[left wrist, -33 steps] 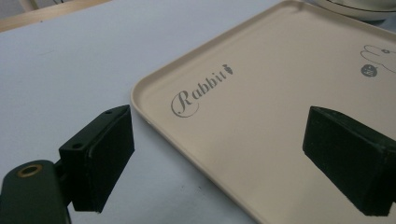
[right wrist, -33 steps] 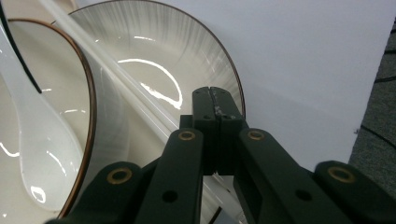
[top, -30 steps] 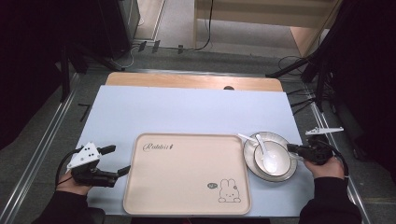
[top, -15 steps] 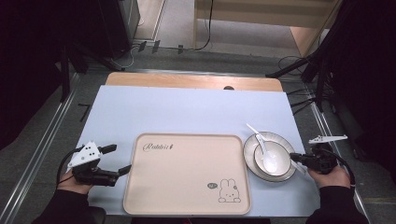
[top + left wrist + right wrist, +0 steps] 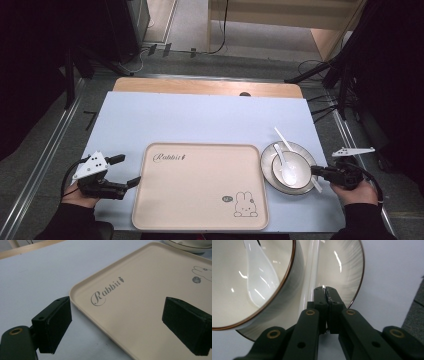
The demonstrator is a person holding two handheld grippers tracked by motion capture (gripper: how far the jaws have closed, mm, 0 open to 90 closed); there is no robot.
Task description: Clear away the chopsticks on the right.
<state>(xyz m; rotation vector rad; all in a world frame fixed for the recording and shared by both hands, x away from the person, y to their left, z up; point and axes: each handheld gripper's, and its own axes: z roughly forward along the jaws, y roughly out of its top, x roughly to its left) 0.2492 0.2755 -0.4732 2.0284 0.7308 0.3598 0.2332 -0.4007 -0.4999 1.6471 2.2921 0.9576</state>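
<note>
A cream tray with a rabbit print lies at the table's near middle. To its right a white plate carries a bowl with a white spoon inside. A second white spoon's handle lies across the plate beside the bowl. My right gripper rests at the plate's right side. Its jaws have just been opening slightly, but the pads still stand almost together and I see nothing between them. My left gripper stands open at the tray's left edge.
In the left gripper view the tray's corner lies between the wide jaws of the left gripper. The right gripper hovers over the plate, next to the bowl's wall and the spoon handle. A blue mat covers the table.
The right hand drew back toward the near right, then eased left. The loose spoon's handle swung farther from me over the plate's rim. The left hand stayed put.
</note>
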